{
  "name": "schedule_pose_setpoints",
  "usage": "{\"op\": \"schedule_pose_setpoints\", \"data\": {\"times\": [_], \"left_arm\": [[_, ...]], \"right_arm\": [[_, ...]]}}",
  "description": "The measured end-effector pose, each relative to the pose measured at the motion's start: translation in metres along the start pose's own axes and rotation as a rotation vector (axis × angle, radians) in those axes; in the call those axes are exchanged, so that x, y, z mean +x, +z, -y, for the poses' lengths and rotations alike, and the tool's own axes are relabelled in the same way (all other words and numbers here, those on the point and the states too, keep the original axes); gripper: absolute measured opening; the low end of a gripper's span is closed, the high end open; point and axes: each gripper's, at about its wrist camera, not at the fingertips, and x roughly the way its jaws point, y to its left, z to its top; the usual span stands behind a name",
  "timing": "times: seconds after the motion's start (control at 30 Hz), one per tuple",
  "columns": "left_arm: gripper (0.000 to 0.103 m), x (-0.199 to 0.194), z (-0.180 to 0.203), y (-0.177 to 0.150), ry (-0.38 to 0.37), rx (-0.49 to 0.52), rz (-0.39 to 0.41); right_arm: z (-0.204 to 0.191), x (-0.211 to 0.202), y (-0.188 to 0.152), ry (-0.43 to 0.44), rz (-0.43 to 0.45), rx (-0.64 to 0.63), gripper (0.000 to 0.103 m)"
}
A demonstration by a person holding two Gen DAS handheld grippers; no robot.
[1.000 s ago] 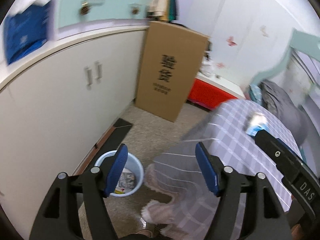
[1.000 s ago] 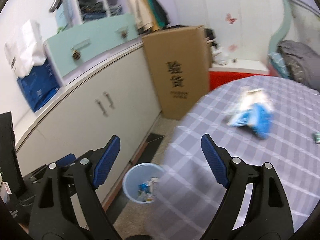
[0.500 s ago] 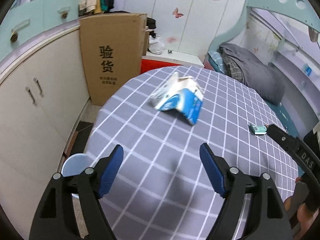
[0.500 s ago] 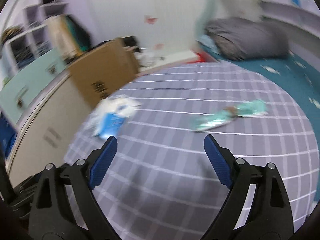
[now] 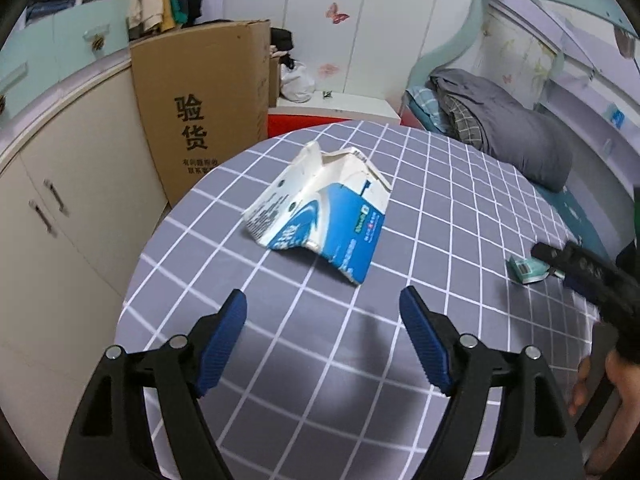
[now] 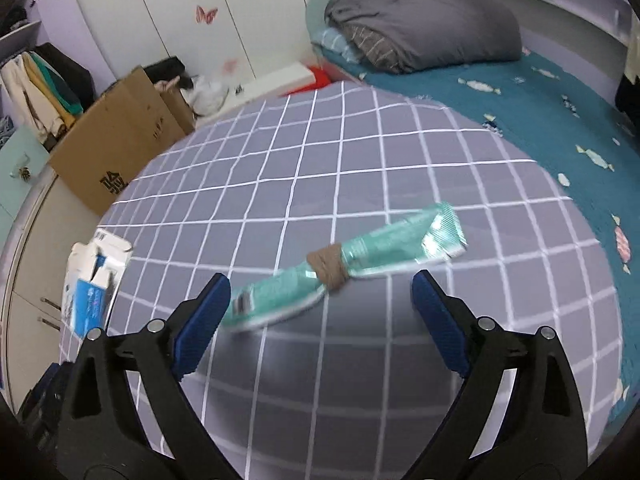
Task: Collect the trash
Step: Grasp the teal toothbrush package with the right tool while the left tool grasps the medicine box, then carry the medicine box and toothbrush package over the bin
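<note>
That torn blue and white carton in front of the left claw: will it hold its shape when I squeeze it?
Probably not. The carton is ripped open and partly flattened, so it will likely crush further. It looks empty, so probably light and may slide on the tablecloth if nudged.

The table wears smooth matt checked cloth; on it lie a torn glossy printed cardboard carton and a shiny crinkled foil wrapper, its middle bound with dull brown paper-like tape

Both wrist views: we look steeply down, close over the checked surface; shared: torn carton, cardboard box.
</note>
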Motion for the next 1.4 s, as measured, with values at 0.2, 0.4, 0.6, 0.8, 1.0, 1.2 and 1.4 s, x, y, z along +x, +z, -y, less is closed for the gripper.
{"op": "schedule_pose_setpoints", "data": {"times": [0.2,0.4,0.6,0.8,1.0,1.2,1.4], "left_arm": [[0.077,0.018,-0.003,0.006,-0.048,-0.033,-0.032],[0.077,0.029,-0.003,0.011,-0.096,-0.07,-0.015],[0.075,0.037,-0.002,0.016,-0.119,-0.106,0.005],[0.047,0.044,-0.003,0.022,-0.143,-0.152,0.005],[0.014,0.05,-0.006,0.024,-0.175,-0.184,-0.005],[0.005,0.037,-0.005,0.018,-0.15,-0.175,0.032],[0.004,0.01,-0.008,0.009,-0.149,-0.151,0.064]], "right_arm": [[-0.028,0.013,0.004,-0.014,0.014,-0.148,0.051],[-0.052,0.008,-0.005,0.117,0.017,-0.258,0.023],[-0.061,0.008,-0.01,0.218,-0.001,-0.263,0.022],[-0.072,0.0,-0.016,0.271,0.015,-0.285,0.022],[-0.082,-0.006,-0.021,0.29,0.039,-0.313,0.022],[-0.084,-0.012,-0.026,0.337,0.047,-0.313,0.022],[-0.088,-0.023,-0.029,0.378,0.051,-0.294,0.022]]}}
